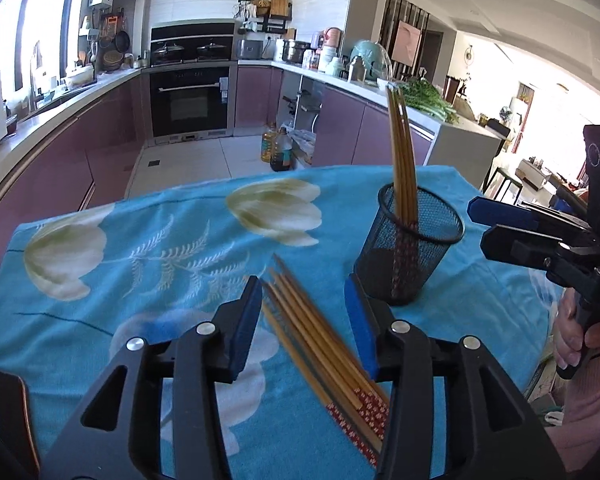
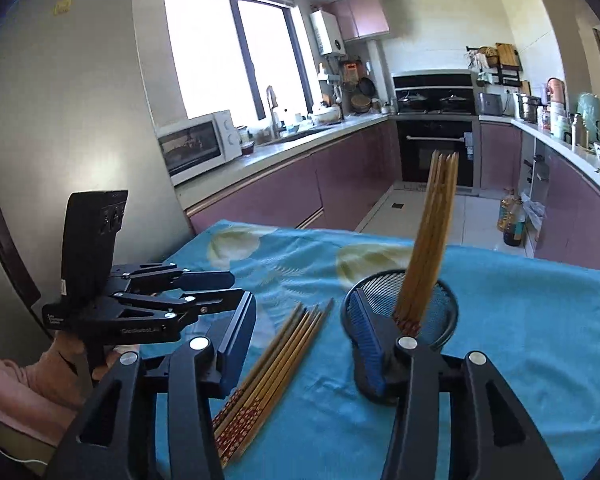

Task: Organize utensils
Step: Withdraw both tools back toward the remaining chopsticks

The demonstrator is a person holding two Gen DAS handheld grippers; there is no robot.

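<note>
Several wooden chopsticks [image 1: 320,340] with red patterned ends lie in a bundle on the blue flowered cloth [image 1: 140,260]. My left gripper [image 1: 304,320] is open and hangs just above them, its fingers either side of the bundle. A black mesh holder [image 1: 410,248] stands to the right with several chopsticks [image 1: 402,152] upright in it. In the right wrist view my right gripper [image 2: 300,344] is open and empty, above the loose chopsticks [image 2: 276,364] and close to the holder [image 2: 400,320]. The left gripper [image 2: 204,296] shows at left there; the right gripper [image 1: 496,228] shows at right in the left wrist view.
The cloth-covered table [image 2: 520,340] ends toward a tiled kitchen floor. Oil bottles [image 1: 278,148] stand on the floor beyond it. Purple cabinets, an oven [image 1: 190,100] and a microwave [image 2: 198,146] line the walls.
</note>
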